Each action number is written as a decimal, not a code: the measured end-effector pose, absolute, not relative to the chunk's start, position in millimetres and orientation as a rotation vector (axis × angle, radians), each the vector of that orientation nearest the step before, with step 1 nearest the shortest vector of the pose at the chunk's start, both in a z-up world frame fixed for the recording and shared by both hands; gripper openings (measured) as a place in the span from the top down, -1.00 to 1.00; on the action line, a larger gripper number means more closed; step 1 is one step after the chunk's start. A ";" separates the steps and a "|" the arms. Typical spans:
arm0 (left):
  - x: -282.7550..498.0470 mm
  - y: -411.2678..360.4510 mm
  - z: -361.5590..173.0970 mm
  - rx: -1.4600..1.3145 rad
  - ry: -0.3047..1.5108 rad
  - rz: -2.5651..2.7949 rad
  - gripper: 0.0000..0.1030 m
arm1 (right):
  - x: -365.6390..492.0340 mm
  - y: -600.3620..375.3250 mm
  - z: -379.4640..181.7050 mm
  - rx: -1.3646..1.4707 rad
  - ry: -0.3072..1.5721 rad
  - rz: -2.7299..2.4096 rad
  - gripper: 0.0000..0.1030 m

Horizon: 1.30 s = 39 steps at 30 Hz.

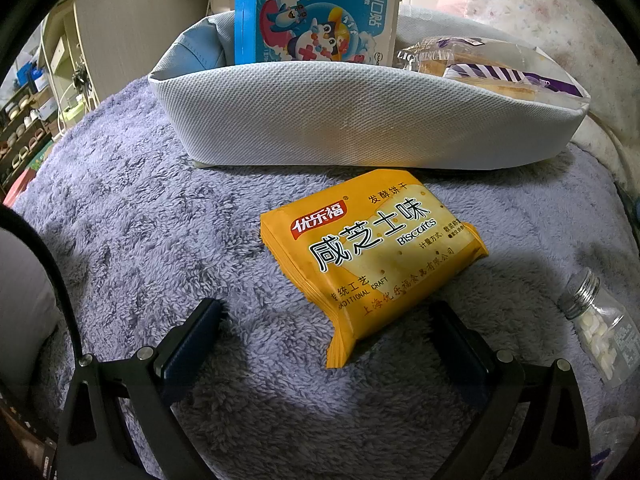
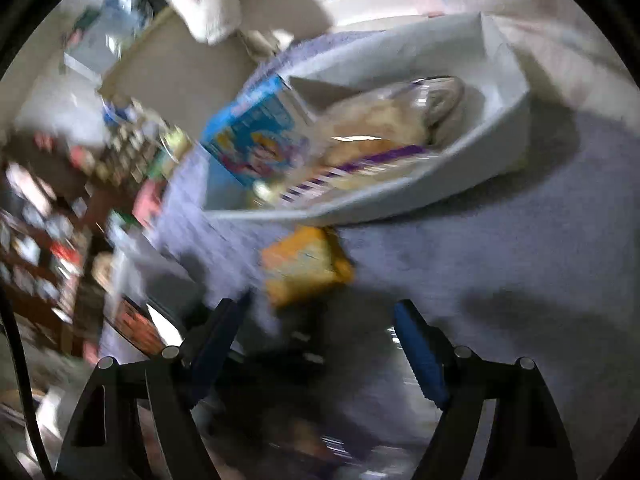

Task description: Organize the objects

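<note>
A yellow biscuit packet (image 1: 372,256) lies on the fluffy purple blanket (image 1: 160,220), just in front of a grey fabric bin (image 1: 340,120). My left gripper (image 1: 324,320) is open, and the packet's near corner lies between its fingers without being pinched. The bin holds a blue cartoon box (image 1: 316,20) standing upright and a clear bread packet with purple stripes (image 1: 500,72). The right wrist view is blurred. My right gripper (image 2: 320,306) stands open above the blanket, short of the yellow packet (image 2: 308,264) and the bin (image 2: 480,152), with nothing gripped.
A clear bottle of white tablets (image 1: 600,320) lies on the blanket at the right. Cluttered shelves (image 1: 24,120) stand beyond the blanket's left edge. White plush fabric (image 2: 200,0) hangs behind the bin, and floral bedding (image 1: 540,8) lies at the back right.
</note>
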<state>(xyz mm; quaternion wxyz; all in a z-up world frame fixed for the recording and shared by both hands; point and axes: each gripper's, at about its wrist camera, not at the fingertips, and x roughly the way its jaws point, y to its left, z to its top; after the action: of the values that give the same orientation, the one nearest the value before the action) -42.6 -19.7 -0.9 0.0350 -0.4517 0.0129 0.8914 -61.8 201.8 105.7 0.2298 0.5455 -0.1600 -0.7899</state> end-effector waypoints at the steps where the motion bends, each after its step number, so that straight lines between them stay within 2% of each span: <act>1: -42.7 -19.4 -0.9 -1.388 0.039 2.740 -0.95 | -61.5 207.3 102.7 1.520 -0.415 -2.175 -0.53; 9: -44.7 -20.2 -1.0 -1.389 0.035 2.742 -0.96 | -50.3 219.7 75.0 1.682 -0.107 -2.259 -0.51; 15: -42.7 -15.8 0.6 -1.394 0.039 2.742 -0.96 | -46.4 192.5 54.7 1.759 0.112 -2.156 -0.24; 17: -43.0 -17.1 1.1 -1.396 0.037 2.740 -0.96 | -47.5 191.6 47.1 1.795 0.142 -2.152 0.07; 19: -39.7 -13.4 1.2 -1.408 0.009 2.733 -0.97 | -49.4 191.0 39.2 1.831 0.124 -2.124 0.23; 21: -38.7 -12.6 3.0 -1.430 -0.016 2.734 -0.96 | -48.0 188.2 36.2 1.823 0.160 -2.124 0.23; 22: -38.8 -8.3 9.1 -1.450 -0.013 2.728 -0.87 | -47.0 187.4 37.9 1.812 0.170 -2.130 0.23; 23: -39.0 -8.1 12.2 -1.455 -0.008 2.715 -0.79 | -46.2 187.5 40.1 1.799 0.168 -2.135 0.23; 25: -37.9 -6.3 20.3 -1.471 0.021 2.685 -0.44 | -45.0 192.0 46.3 1.758 0.133 -2.148 0.23; 28: -36.3 -1.1 33.6 -1.536 0.034 2.586 -0.11 | -44.2 204.1 59.5 1.699 0.061 -2.172 0.23; 29: -34.7 -0.2 39.6 -1.537 0.017 2.548 -0.06 | -43.7 208.7 65.0 1.682 0.030 -2.182 0.23; 36: -13.9 -8.2 105.2 -1.262 -0.019 2.612 -0.04 | -38.0 222.8 110.7 1.466 -0.239 -2.268 0.23; 39: -21.8 -19.8 122.5 -1.129 -0.106 2.635 -0.04 | -37.7 215.1 127.6 1.311 -0.322 -2.279 0.23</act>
<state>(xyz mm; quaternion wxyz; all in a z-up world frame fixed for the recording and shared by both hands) -21.8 -19.8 122.5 0.1362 -0.3898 -0.0366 0.9100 -37.7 215.1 127.6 0.2439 0.4799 -0.1178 -0.8345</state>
